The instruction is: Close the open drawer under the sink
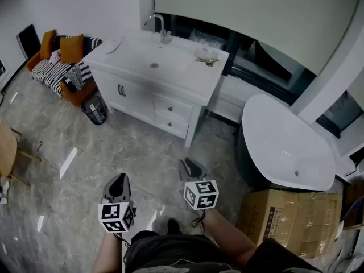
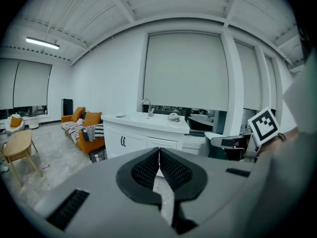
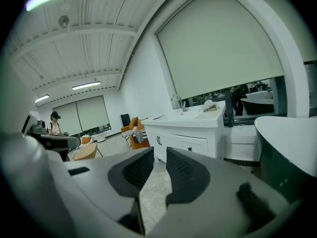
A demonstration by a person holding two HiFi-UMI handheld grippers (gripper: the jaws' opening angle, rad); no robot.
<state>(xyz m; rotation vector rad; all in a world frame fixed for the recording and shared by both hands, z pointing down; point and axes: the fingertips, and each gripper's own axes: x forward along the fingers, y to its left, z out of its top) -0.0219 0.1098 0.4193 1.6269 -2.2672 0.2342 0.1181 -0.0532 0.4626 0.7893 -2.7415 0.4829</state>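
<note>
A white vanity [image 1: 185, 78] with a basin and a faucet [image 1: 161, 29] stands across the floor ahead of me. Its two stacked drawers [image 1: 172, 109] are on the right of its front; from here both fronts look about flush. The vanity [image 2: 141, 130] is far off in the left gripper view, and likewise in the right gripper view [image 3: 190, 133]. My left gripper [image 1: 120, 178] is low in the head view, its jaws [image 2: 159, 150] shut with nothing between them. Beside it, my right gripper [image 1: 187, 164] stands with a narrow gap [image 3: 160, 153] and holds nothing. Neither gripper touches the vanity.
An orange sofa [image 1: 60, 61] and a dark bin [image 1: 95, 110] stand left of the vanity. A white bathtub [image 1: 287, 144] and a cardboard box [image 1: 290, 218] are on the right. A wooden chair [image 1: 7, 149] is at the left edge. A person [image 3: 53, 123] stands far off.
</note>
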